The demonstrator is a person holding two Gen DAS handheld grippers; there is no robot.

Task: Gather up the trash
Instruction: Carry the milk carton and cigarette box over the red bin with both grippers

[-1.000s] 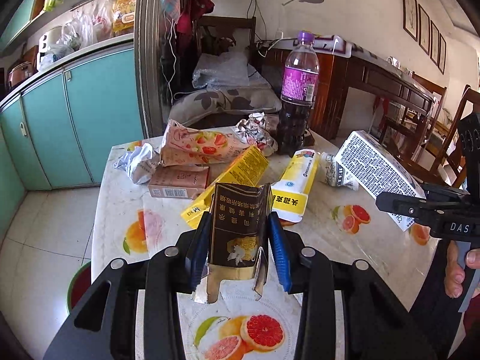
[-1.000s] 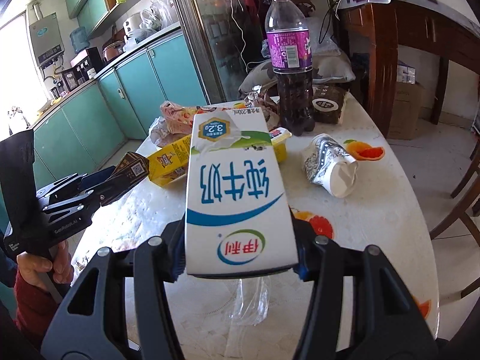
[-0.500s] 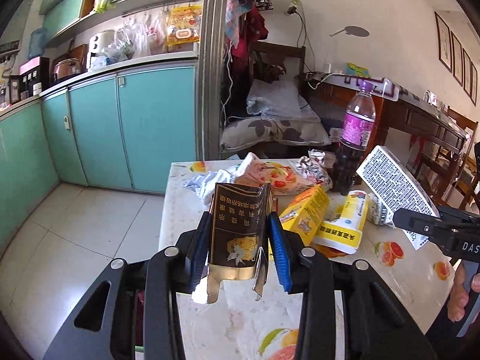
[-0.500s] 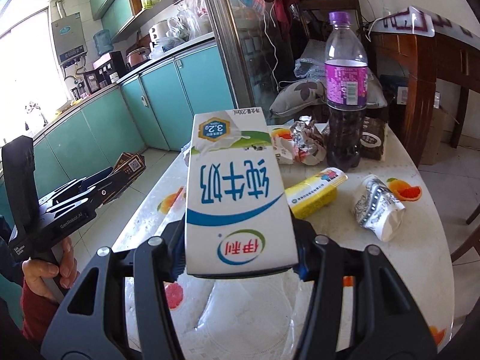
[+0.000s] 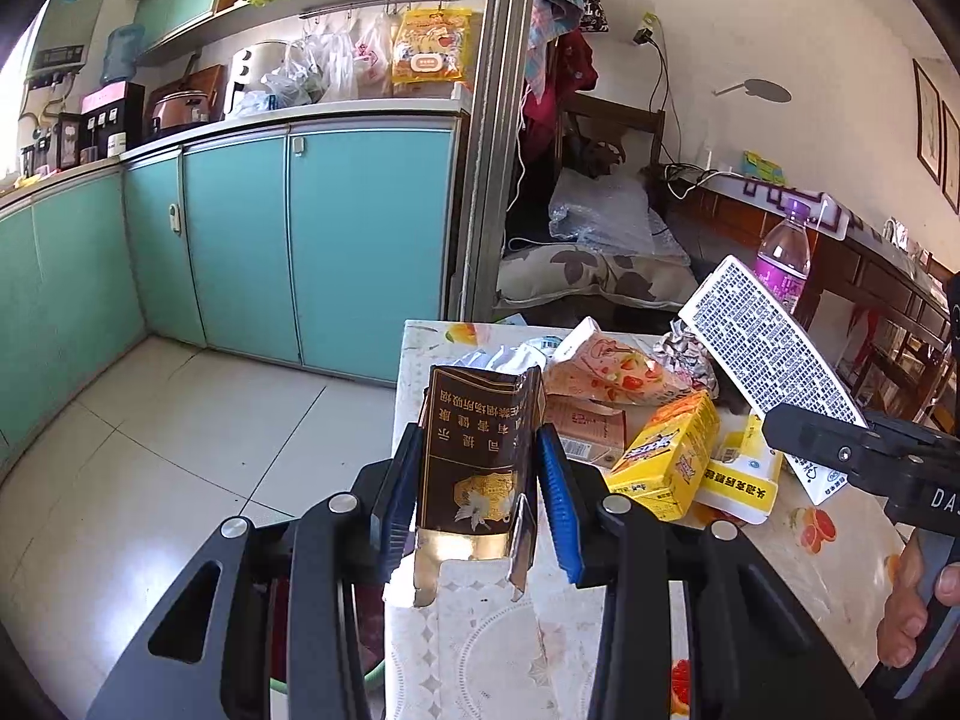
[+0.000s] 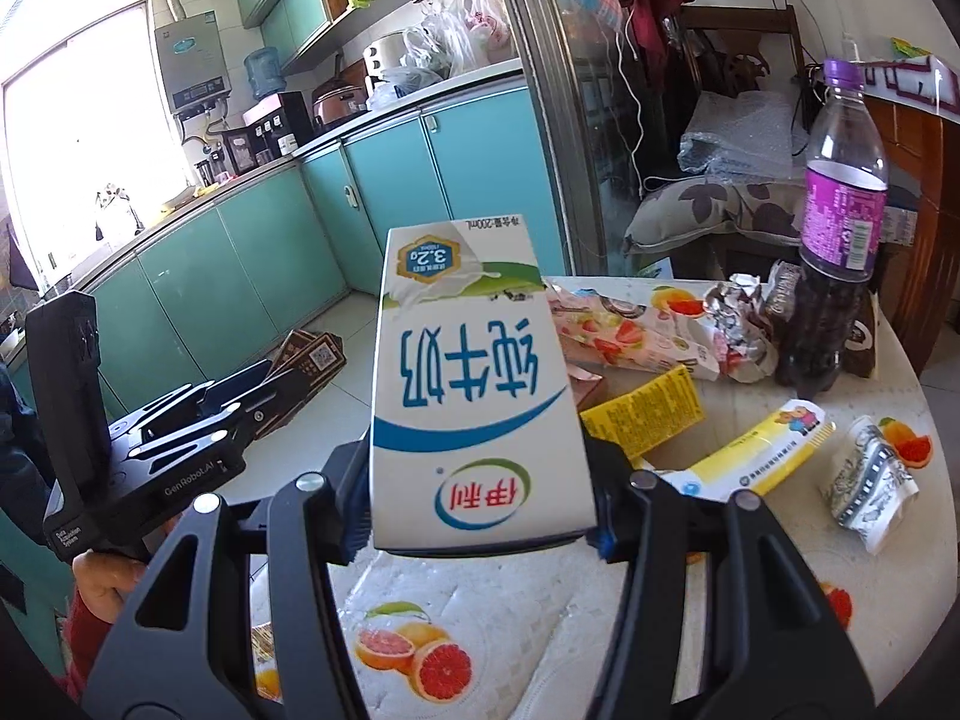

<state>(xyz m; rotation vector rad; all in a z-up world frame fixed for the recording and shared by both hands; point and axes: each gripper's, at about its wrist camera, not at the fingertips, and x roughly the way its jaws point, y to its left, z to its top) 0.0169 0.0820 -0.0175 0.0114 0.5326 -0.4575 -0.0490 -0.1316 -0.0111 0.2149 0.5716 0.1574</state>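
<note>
Trash sits in both claws: the left gripper [image 5: 480, 480] pinches a torn brown cigarette pack [image 5: 477, 456] above the table's [image 5: 480, 648] edge, while the right gripper [image 6: 480, 516] clamps a white milk carton [image 6: 477, 390] over the tabletop. More wrappers, a yellow box [image 6: 645, 408] and what looks like a half-full purple-labelled bottle [image 6: 840, 228] lie beyond.

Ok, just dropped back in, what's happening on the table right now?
Trash collection is mid-way. The left gripper is shut on a dark brown cigarette pack, held out past the table's edge over the floor. The right gripper is shut on a white milk carton, upside down above the table. A purple-labelled bottle, yellow boxes, a strawberry-print wrapper and crumpled foil remain on the tabletop.
</note>
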